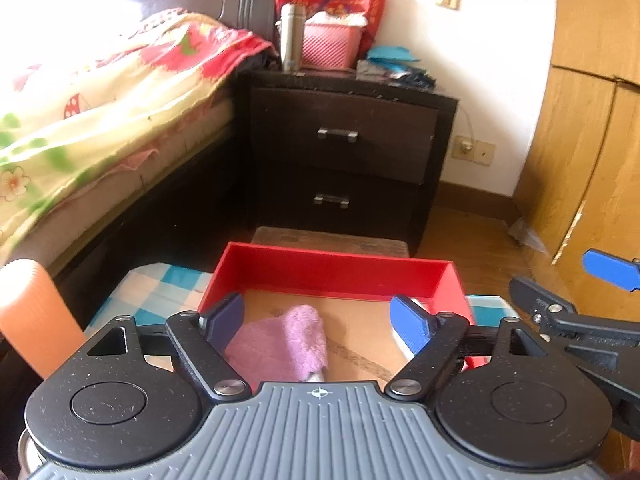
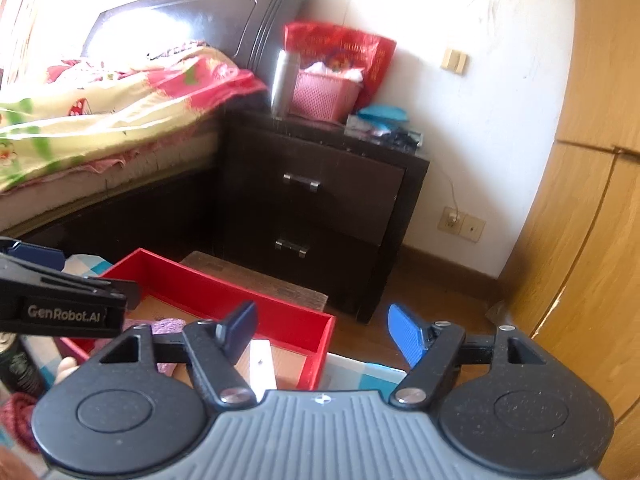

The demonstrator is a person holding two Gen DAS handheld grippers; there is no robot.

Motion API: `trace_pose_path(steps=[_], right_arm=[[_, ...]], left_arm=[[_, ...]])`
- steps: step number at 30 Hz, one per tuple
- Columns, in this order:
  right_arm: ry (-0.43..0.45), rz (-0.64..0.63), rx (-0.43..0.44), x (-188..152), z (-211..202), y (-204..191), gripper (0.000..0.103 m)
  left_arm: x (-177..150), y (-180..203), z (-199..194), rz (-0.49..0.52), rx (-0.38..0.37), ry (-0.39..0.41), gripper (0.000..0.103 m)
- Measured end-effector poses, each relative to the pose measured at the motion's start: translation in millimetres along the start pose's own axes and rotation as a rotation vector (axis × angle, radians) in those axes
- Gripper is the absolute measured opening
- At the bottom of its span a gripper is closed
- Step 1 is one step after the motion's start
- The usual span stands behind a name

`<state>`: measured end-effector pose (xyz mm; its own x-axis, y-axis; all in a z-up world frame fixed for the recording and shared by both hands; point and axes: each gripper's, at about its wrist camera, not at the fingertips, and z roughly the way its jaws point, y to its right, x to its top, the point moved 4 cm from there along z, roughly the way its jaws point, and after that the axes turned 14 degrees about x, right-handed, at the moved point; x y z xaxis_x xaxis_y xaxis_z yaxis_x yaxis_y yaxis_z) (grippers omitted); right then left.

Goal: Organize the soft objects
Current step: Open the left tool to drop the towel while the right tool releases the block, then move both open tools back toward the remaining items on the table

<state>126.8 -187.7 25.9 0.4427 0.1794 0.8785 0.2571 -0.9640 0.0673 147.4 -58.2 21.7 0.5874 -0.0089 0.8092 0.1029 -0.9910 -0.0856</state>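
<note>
Closest to me, my left tool (image 1: 318, 320) stands wide apart with nothing pinched, its blue pads framing the purple towel (image 1: 280, 344) without touching it, which I read as a release just made. The towel lies bunched on the cardboard floor of the red tray (image 1: 332, 270), so that soft piece looks sorted. My right tool (image 2: 322, 332) is parted too, moderately, and empty; it hangs over the tray's near right corner, above a white flat piece (image 2: 262, 364) I can't identify. Both tools sit tilted downward over the tray, sensible for dropping things in. At the left edge there's an orange ribbed roll (image 1: 30, 316), and low in the right view something red and knitted (image 2: 18, 420), perhaps the next candidates. The tray rests on a blue checked cloth (image 1: 160, 284) covering the tabletop. Beyond it stands a dark nightstand (image 1: 344, 140) carrying a pink basket (image 1: 330, 46) and a steel flask (image 1: 291, 36), with the bed (image 1: 100, 92) alongside.
</note>
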Motion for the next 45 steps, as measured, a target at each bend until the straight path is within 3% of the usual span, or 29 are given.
trace_pose_path(steps=[11, 28, 42, 45], right_arm=[[0.035, 0.059, 0.023, -25, -74, -18, 0.053], [-0.045, 0.087, 0.088, -60, -84, -43, 0.053], [-0.160, 0.140, 0.140, -87, -75, -34, 0.053], [-0.179, 0.156, 0.164, -90, -74, -34, 0.053]], left_arm=[[-25, -9, -59, 0.079, 0.003, 0.055, 0.090], [-73, -39, -69, 0.150, 0.096, -0.019, 0.094], [-122, -79, -50, 0.113, 0.079, -0.220, 0.095], [-135, -90, -49, 0.055, 0.056, -0.292, 0.095]])
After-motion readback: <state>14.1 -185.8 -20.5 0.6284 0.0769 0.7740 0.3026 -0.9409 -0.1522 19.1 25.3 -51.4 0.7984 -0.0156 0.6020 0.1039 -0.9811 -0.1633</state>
